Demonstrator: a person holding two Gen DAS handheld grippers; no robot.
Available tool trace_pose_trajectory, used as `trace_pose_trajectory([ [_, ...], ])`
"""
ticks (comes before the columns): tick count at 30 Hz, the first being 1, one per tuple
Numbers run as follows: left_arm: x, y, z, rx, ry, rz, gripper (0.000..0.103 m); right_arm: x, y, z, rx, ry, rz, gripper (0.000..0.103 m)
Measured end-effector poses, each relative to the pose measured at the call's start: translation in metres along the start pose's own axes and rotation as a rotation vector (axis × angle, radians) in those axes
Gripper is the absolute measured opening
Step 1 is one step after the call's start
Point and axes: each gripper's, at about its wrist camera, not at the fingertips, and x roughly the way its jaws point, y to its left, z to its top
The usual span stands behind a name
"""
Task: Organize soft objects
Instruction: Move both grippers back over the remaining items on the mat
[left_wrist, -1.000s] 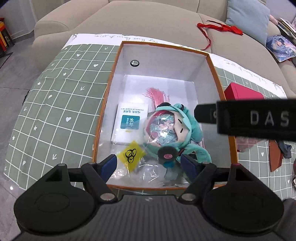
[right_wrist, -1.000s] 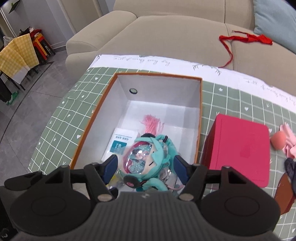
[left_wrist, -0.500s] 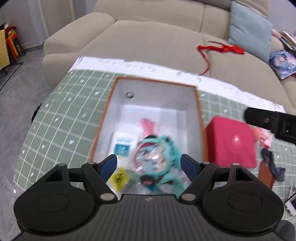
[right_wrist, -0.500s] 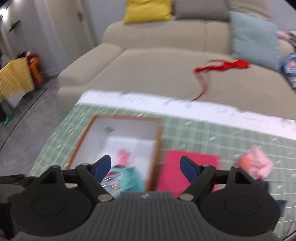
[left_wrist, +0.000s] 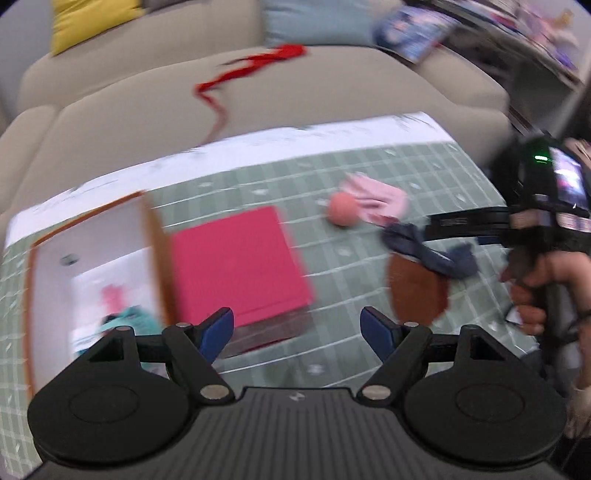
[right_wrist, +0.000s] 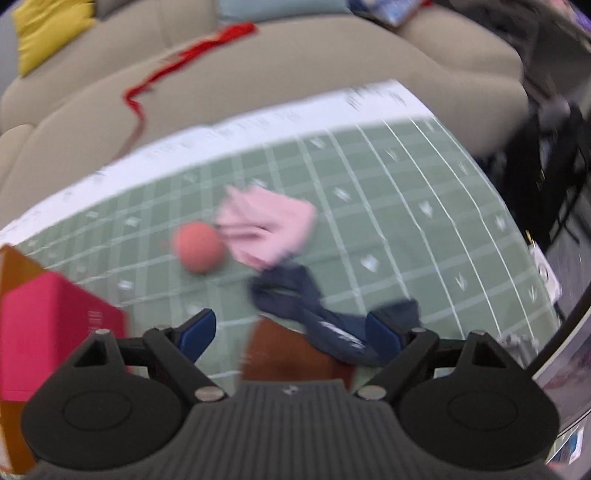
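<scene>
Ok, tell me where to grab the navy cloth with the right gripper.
Take the navy cloth at its bunched upper end, coming down from above. That end is humped up off the tablecloth, giving the open right gripper a fold to pinch; the lower end lies over a brown piece.

No legible text is being shown. Blurred lettering is being carried along the white border of the tablecloth (right_wrist: 258, 122) and on the red box (right_wrist: 55, 317); none can be read.
</scene>
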Motion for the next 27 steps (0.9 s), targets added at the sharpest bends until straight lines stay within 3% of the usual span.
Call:
trace_pose_trajectory([
  [5, 0.040, -0.054, 0.005, 0.058, 0.047, -0.065, 0.092, 0.034, -0.024, -0.008, -0.018, 0.043, -0.018, 0.086],
  [9, 0.073, -0.086, 0.008, 0.088, 0.060, -0.073, 0.092, 0.045, -0.028, -0.011, -0.099, 0.071, 0.099, 0.086],
  [11, 0.093, -0.102, 0.006, 0.111, 0.084, -0.079, 0.092, 0.050, -0.028, -0.011, -0.130, 0.069, 0.104, 0.086],
  [17, 0.142, -0.122, -0.007, 0.052, 0.128, -0.113, 0.090, 0.067, -0.032, -0.009, -0.159, 0.087, 0.124, 0.082],
  [20, 0.160, -0.128, -0.012, 0.030, 0.149, -0.134, 0.090, 0.081, -0.029, -0.010, -0.204, 0.095, 0.069, 0.075],
  [25, 0.174, -0.137, -0.013, 0.053, 0.141, -0.125, 0.087, 0.095, -0.029, -0.013, -0.249, 0.114, 0.026, 0.074],
  [27, 0.177, -0.137, -0.012, 0.056, 0.138, -0.124, 0.088, 0.096, -0.029, -0.014, -0.274, 0.100, 0.006, 0.063],
])
